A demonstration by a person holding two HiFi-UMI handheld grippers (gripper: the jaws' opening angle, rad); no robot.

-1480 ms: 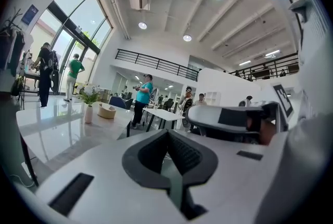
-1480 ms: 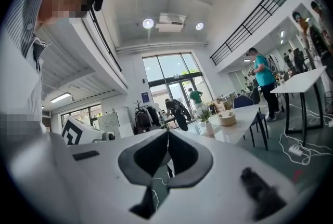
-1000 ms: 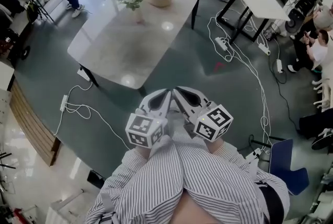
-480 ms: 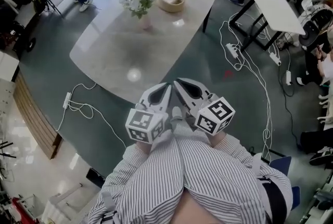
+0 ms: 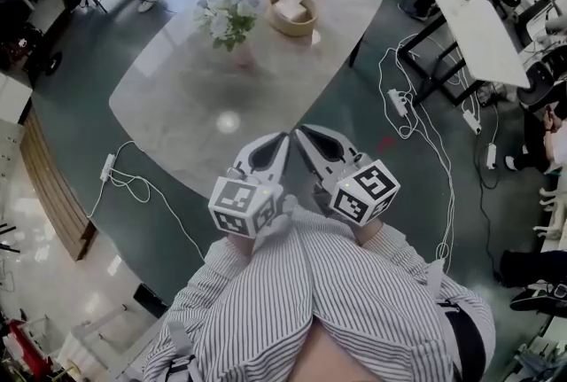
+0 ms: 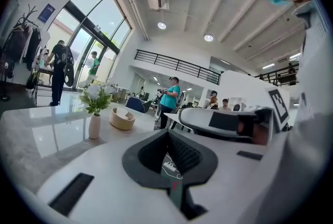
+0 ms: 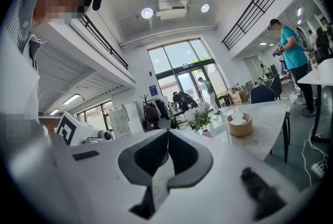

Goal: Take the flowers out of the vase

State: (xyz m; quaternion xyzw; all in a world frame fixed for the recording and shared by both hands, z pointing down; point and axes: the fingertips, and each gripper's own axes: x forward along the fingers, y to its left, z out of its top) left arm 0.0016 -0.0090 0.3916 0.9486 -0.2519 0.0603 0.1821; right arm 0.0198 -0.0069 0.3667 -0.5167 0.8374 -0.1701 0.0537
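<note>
Pale marble worktop [image 5: 195, 105] draws nearer, white flowers [image 5: 227, 17] stand in slim pink vase [image 5: 241, 55] at its far end, well beyond left gripper [image 5: 280, 141] and right gripper [image 5: 301, 134], jaws pressed together, empty: approach only.

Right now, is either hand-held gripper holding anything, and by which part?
Nothing is held. The left hand-held gripper and right hand-held gripper both have their jaws shut and empty, short of the table. The flowers sit untouched in the vase.
</note>
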